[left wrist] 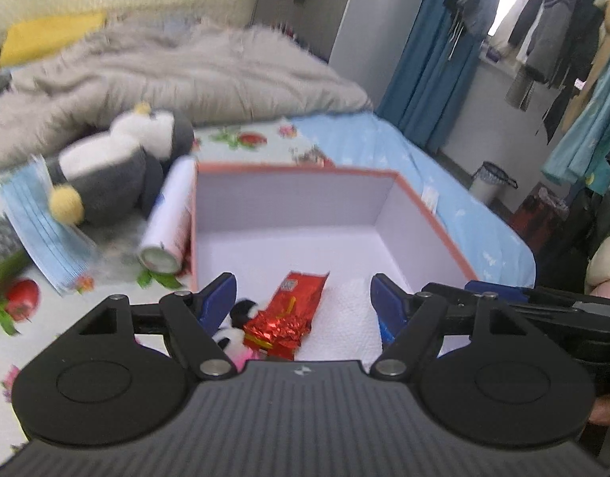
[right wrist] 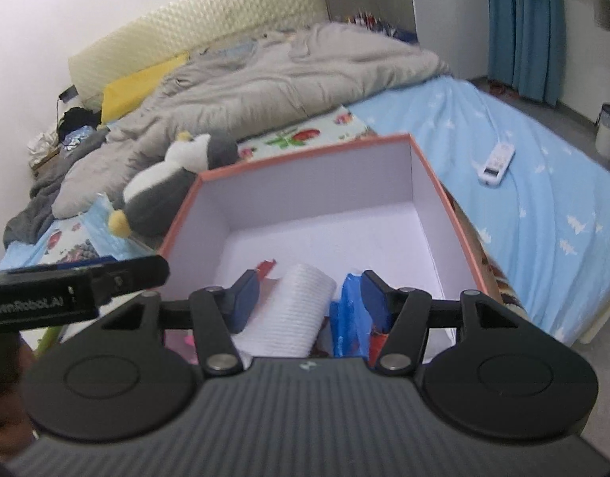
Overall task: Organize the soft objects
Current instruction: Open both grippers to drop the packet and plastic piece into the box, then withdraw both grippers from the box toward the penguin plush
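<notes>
A square box with a salmon rim (left wrist: 297,169) (right wrist: 305,155) and a white inside stands on the bed. In it lie a red foil packet (left wrist: 285,314), a small panda plush (left wrist: 233,330), a white paper towel (left wrist: 344,318) (right wrist: 293,310) and a blue packet (right wrist: 346,318). My left gripper (left wrist: 303,294) hangs open above the box's near side, over the red packet, holding nothing. My right gripper (right wrist: 309,286) is open over the towel and the blue packet, its pads clear of both. A grey and white penguin plush (left wrist: 118,167) (right wrist: 166,187) lies left of the box.
A blue face mask (left wrist: 46,230) and a white spray can (left wrist: 169,218) lie beside the penguin. A rumpled grey blanket (left wrist: 185,67) covers the bed's far half. A white remote (right wrist: 496,163) rests on the blue sheet at the right. A bin (left wrist: 490,183) stands on the floor.
</notes>
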Tool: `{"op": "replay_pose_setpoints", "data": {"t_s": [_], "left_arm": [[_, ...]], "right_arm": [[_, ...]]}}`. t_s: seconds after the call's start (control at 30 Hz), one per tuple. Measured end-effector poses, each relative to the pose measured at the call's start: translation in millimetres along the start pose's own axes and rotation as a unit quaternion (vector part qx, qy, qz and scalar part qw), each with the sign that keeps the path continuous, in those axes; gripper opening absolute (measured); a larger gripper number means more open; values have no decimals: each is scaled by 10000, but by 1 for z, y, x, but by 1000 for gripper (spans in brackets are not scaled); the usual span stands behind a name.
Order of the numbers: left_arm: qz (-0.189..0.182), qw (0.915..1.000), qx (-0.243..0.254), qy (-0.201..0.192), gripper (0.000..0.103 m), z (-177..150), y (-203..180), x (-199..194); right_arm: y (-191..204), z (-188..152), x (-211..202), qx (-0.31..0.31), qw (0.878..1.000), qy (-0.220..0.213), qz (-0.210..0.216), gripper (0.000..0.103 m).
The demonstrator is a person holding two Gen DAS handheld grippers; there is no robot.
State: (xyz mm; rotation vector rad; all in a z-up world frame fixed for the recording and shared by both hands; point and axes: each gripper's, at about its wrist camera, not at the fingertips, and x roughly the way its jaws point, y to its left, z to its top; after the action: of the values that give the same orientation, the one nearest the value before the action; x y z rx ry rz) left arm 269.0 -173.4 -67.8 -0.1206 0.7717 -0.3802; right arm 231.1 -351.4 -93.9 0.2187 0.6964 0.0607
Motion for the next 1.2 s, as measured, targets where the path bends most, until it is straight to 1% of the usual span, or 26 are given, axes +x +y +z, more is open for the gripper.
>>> {"op": "replay_pose_setpoints", "data": {"t_s": [0.2, 0.3, 0.37, 0.47, 0.57, 0.7, 0.8, 1.03, 1.2], "left_arm": [[43, 9987, 207, -458, 79, -2, -7, -56], [48, 9978, 259, -601, 79, -4, -11, -82], [-8, 9973, 289, -680, 79, -6, -13, -98], [32, 9960, 358, -815, 79, -11, -14, -122], [50, 9952, 287, -934, 79, -17, -9, -144], [182, 9939, 175, -1078, 79, -27, 3, -172], [262, 9935, 92, -1102, 79, -38, 12, -188], [447, 9946, -19, -940, 79, -76, 29, -205], [643, 9944, -121, -830, 79, -98, 46, -215]], "right_arm": [[17, 0, -34, -100, 9996, -271, 30, 59], [26, -3, -48, -75, 9993, -360, -20, 59], [33, -7, -56, -113, 9992, -393, 27, 59], [43, -12, -69, -171, 9988, -450, 45, 59], [51, -17, -83, -235, 9983, -530, 111, 59], [62, -28, -98, -264, 9974, -618, 255, 59], [69, -39, -104, -268, 9976, -542, 350, 59], [92, -63, -106, -465, 9973, -385, 421, 59], [110, -81, -101, -474, 9964, -244, 662, 59]]}}
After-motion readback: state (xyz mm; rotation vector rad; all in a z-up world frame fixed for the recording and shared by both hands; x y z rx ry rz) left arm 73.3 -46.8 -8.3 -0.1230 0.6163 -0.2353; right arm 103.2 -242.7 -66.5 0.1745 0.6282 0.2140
